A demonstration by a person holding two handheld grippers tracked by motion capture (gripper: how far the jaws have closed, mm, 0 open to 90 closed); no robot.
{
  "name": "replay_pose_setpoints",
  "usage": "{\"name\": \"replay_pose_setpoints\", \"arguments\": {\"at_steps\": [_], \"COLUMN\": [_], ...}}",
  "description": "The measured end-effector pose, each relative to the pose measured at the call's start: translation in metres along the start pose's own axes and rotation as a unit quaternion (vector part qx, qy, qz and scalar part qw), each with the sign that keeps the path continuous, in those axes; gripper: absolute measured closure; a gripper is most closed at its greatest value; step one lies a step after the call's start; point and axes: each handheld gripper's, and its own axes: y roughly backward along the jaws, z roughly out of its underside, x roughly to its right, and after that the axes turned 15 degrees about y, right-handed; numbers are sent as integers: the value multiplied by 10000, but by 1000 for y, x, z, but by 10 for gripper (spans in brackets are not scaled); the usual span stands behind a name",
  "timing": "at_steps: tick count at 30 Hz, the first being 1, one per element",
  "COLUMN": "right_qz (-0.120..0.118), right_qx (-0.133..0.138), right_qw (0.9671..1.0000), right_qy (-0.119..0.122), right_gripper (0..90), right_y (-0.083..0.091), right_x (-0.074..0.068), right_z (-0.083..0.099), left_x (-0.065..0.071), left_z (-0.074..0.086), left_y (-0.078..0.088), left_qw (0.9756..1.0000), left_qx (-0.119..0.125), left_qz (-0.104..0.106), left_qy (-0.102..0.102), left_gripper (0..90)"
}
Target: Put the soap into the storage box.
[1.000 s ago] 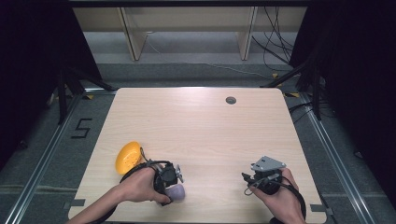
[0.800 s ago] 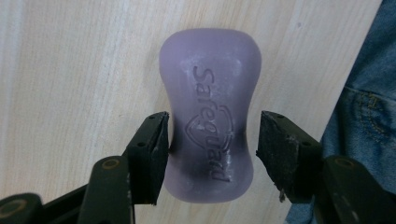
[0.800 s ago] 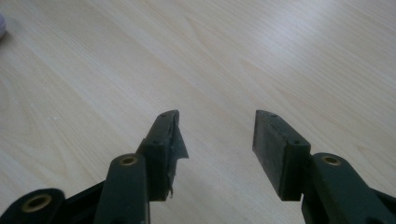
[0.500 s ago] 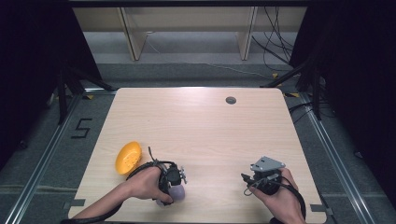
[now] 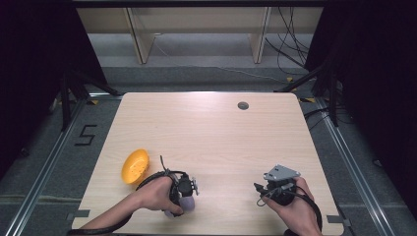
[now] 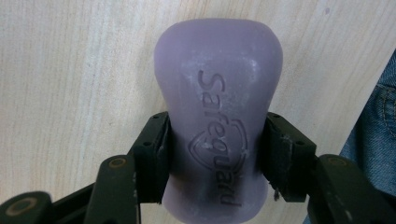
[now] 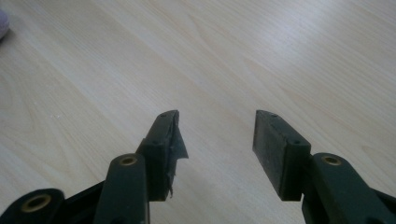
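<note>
We've got the left hand-held gripper (image 6: 217, 158) just closing its jaws on the purple soap bar (image 6: 218, 112) lying flat on the counter (image 5: 211, 132), pinched across its narrow waist for grip; right hand-held gripper (image 7: 217, 140) gapes empty.

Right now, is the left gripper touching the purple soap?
Touching. In the left gripper view, the left gripper has just been closing, and both pads press against the sides of the soap.
</note>
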Motion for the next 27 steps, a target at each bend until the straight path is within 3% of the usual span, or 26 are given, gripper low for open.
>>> {"name": "replay_pose_setpoints", "arguments": {"at_steps": [3, 7, 11, 12, 14, 21, 23, 24, 27], "right_qz": [-2, -11, -7, -12, -14, 14, -22, -17, -25], "right_qx": [-3, 3, 3, 1, 1, 48, 7, 12, 11], "right_qw": [10000, 10000, 10000, 10000, 10000, 9999, 10000, 10000, 10000], "right_qy": [-2, 7, 3, -2, -5, 87, 4, 12, 7], "right_gripper": [512, 511, 511, 511, 510, 510, 509, 510, 509], "right_y": [0, 0, 0, 0, 0, -1, 0, 0, 0], "right_x": [0, 0, 0, 0, 0, 1, 0, 0, 0], "right_z": [0, 0, 0, 0, 0, 0, 0, 0, 0], "left_x": [0, 0, -1, 1, 1, 2, 0, -1, -4], "left_z": [0, 2, 4, 5, 5, 5, 5, 6, 8], "left_y": [0, 0, 1, 1, 2, 1, 2, 1, 2], "left_qw": [10000, 9995, 9991, 9984, 9984, 9968, 9966, 9939, 9924], "left_qx": [-11, 95, 193, 223, 242, 229, 237, 281, 287], "left_qz": [-9, -28, -132, -112, -167, -179, -203, -106, 30], "left_qy": [43, 308, 340, 500, 474, 749, 757, 1057, 1195], "left_gripper": [465, 470, 473, 474, 474, 477, 478, 478, 478]}}
